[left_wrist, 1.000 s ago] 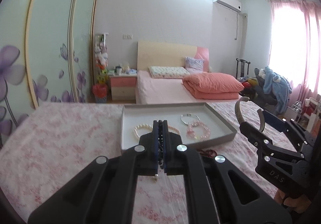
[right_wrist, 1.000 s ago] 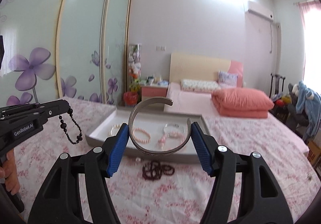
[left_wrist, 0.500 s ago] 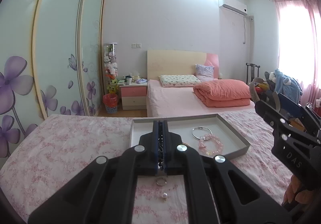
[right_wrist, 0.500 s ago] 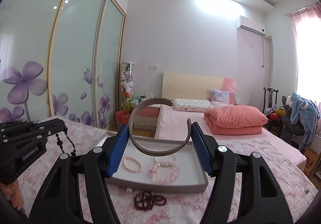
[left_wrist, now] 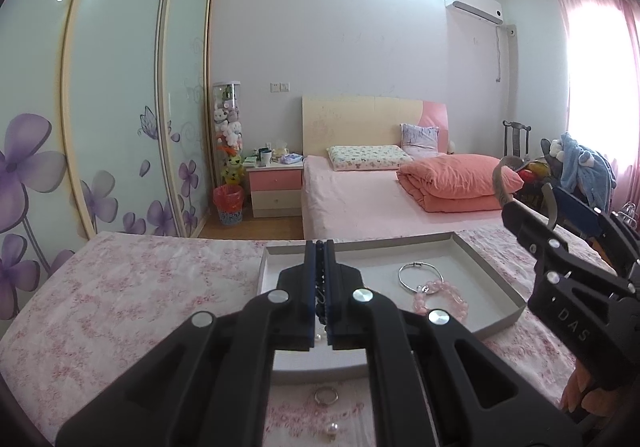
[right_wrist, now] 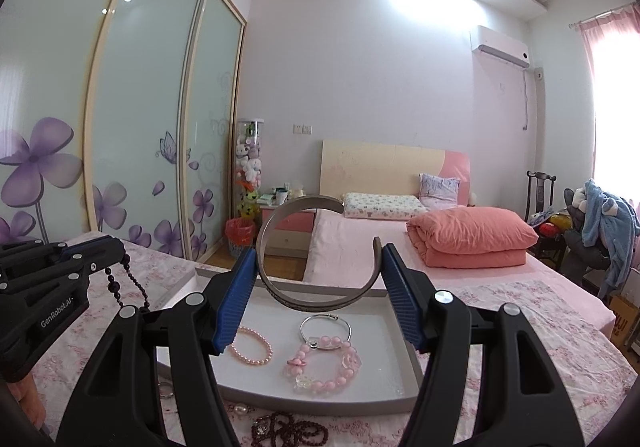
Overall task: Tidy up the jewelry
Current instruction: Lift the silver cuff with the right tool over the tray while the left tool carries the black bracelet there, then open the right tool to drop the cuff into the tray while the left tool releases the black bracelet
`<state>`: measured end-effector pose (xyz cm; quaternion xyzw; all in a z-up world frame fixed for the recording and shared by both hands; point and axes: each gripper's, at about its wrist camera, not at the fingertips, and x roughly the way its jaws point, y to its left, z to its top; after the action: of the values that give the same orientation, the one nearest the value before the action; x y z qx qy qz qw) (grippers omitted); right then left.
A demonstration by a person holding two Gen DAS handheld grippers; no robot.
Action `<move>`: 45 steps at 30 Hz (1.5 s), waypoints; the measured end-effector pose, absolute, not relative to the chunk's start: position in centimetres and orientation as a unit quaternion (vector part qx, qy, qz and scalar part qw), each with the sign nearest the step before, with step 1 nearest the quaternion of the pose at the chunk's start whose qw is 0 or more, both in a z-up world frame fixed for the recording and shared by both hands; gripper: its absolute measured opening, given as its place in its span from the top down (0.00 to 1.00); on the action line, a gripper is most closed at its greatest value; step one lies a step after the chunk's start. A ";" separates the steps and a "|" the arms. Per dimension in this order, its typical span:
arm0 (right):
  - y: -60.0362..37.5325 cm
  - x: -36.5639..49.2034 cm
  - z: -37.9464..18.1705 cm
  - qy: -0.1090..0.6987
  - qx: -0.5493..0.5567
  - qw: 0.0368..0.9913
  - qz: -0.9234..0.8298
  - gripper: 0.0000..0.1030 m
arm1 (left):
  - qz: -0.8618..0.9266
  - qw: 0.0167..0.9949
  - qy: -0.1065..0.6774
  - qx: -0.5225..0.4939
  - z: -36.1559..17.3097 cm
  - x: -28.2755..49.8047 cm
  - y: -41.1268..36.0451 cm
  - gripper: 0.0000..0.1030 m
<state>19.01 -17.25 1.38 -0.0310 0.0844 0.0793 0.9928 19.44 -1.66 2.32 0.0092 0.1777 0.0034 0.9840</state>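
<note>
Landmark is the grey tray on the counter with the pink floral cloth. Left claw is squeezed together on a dark bead string, which hangs from its tip in a loop just left of the tray's left wall, above the cloth. Right claw is clamped across an open metal cuff bangle, blue pads pressing on both sides, gap of the cuff at the top right; it's held in the air over the tray's far half, not touching the floor of it. Inside the tray: small pink pearl bracelet near the left wall, thin silver bangle mid-tray, chunky pink bead bracelet with a bow charm touching the silver one on its near side. On the cloth just in front of the tray's near wall: a silver ring, a loose pearl, and a heap of dark red beads. In the left wrist view the right claw sits to the right of the tray with fingers of the person's hand below it. Bed well behind the tray
</note>
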 end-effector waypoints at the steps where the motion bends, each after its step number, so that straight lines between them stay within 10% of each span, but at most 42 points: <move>1: -17.2 19.4 1.3 0.088 -0.030 0.992 0.080 0.38 | 0.003 0.984 0.180 0.008 2.1 20.0 -1.7 0.95; 20: -16.0 27.2 -3.5 0.236 -0.012 0.965 0.113 0.38 | -0.022 0.967 0.255 -0.011 -3.3 28.6 -1.4 0.95; 45: -19.3 22.2 -1.7 0.241 -0.003 0.966 0.099 0.32 | 0.016 0.966 0.252 -0.059 -0.8 22.0 4.8 0.77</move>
<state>22.16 -19.28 -1.70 -0.0032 0.2405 0.0993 0.9655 22.05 4.78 -0.79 -0.0595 0.2516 0.0159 0.9659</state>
